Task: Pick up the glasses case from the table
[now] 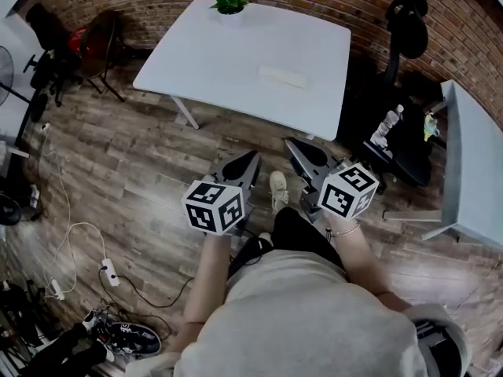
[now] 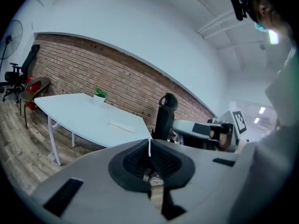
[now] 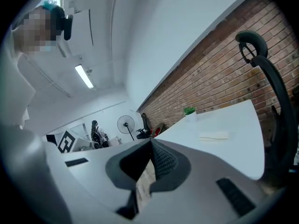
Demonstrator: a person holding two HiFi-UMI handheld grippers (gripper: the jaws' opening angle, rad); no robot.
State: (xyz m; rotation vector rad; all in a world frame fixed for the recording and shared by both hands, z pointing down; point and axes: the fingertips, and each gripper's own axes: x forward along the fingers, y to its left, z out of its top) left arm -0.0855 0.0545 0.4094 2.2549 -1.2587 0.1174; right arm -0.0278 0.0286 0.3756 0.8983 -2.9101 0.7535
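The glasses case (image 1: 283, 77) is a pale, flat, oblong box lying on the white table (image 1: 228, 53), toward its right side. It also shows far off in the left gripper view as the case (image 2: 121, 125) and in the right gripper view as the case (image 3: 214, 136). My left gripper (image 1: 253, 157) and right gripper (image 1: 292, 144) hang over the wooden floor, well short of the table's near edge, both pointing toward it. Each has its jaws together with nothing between them, as the left gripper (image 2: 149, 141) and right gripper (image 3: 150, 141) show in their own views.
A small potted plant (image 1: 229, 3) stands at the table's far edge by the brick wall. A black office chair (image 1: 405, 30) sits right of the table, and a second table (image 1: 475, 171) further right. A power strip (image 1: 108, 272) and cables lie on the floor at left.
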